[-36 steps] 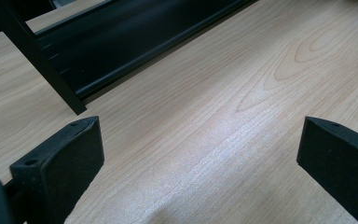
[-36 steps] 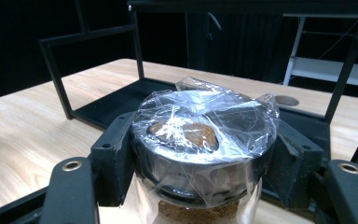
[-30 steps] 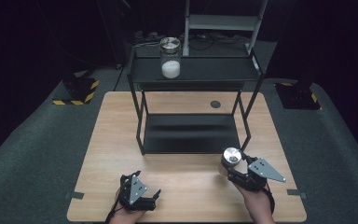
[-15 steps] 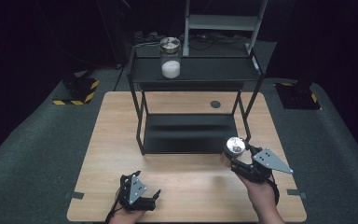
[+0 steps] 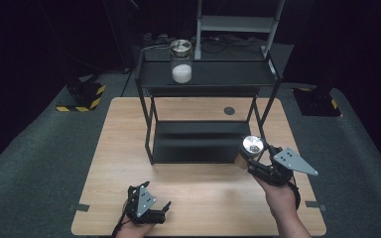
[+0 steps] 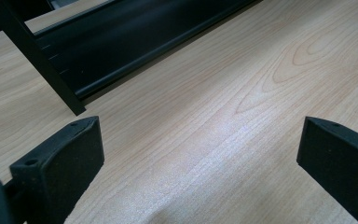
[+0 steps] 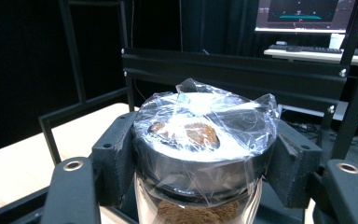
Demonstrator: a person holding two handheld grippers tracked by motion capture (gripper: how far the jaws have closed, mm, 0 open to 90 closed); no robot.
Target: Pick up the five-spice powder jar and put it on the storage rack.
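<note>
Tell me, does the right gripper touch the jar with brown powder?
Touching. In the right gripper view, both black jaws of the right gripper press against the sides of the jar's lid, holding the jar of brown powder clamped between them.

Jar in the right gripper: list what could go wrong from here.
1. The right gripper clamps the jar near its lid, over loose plastic wrap; the film looks slick, so the jar might slip.
2. The jar hangs close to the black rack; its front post stands nearby and could get knocked.
3. Another jar with white contents stands on the top shelf; setting this one there carelessly could bump it.
</note>
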